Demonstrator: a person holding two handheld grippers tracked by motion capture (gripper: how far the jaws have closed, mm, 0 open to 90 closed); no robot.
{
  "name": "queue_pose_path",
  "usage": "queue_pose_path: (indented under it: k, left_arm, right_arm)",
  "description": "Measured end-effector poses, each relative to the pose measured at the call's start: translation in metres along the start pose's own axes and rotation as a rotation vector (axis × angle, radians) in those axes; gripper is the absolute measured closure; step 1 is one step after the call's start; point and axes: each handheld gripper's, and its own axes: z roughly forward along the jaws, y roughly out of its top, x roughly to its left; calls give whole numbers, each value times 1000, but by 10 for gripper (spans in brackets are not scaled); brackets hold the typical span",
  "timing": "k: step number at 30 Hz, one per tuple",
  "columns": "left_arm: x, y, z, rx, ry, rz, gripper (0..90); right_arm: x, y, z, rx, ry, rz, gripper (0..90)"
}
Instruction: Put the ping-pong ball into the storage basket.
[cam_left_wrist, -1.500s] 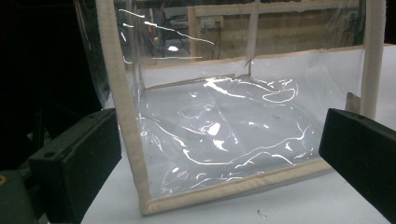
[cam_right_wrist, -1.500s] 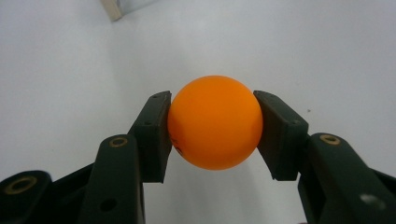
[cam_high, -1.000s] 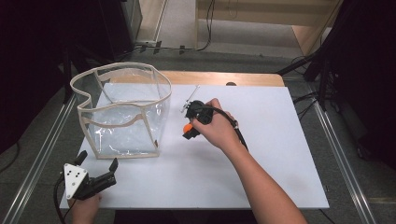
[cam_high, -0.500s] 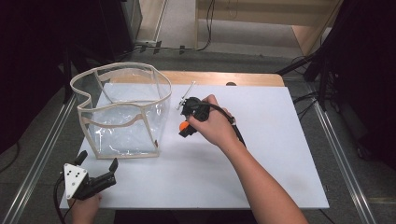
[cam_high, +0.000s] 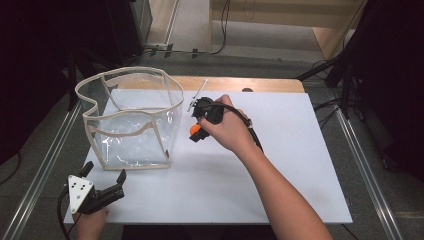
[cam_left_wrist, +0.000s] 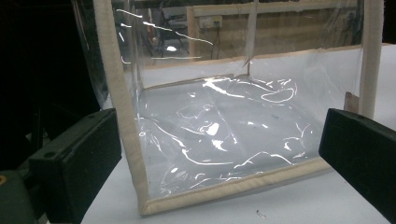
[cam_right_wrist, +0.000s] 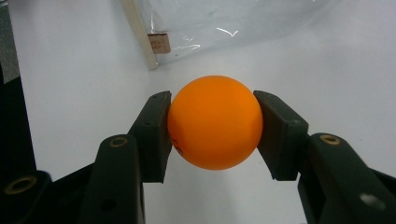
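Note:
An orange ball (cam_right_wrist: 215, 122) sits clamped between the two black jaws of my right gripper (cam_right_wrist: 213, 126). In the high view that gripper (cam_high: 196, 131) hangs just right of a clear plastic bag with cream trim (cam_high: 131, 120), the orange ball (cam_high: 195, 131) at its tip. The bag stands upright and open-topped on the white table (cam_high: 280, 165). My left gripper (cam_high: 104, 186) is open near the table's front left corner, pointing at the bag (cam_left_wrist: 224, 126), a short way from its lower seam, nothing between its jaws.
A black cable (cam_high: 250, 131) trails from the right gripper along the forearm. A thin white stick (cam_high: 197, 95) lies behind the right hand. Metal rails (cam_high: 365, 165) run along both table sides. A small tag (cam_right_wrist: 158, 44) is sewn at the bag's corner.
The right gripper with the ball has moved slightly left, closer to the bag's right side. The left gripper has stayed in place.

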Motion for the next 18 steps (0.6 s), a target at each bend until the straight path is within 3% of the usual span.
queue_pose_path:
  k: [18]
  left_arm:
    - [1,0,0,0,-1,-5,0]
  right_arm:
    - [2,19,-20,-20,9,-23,476]
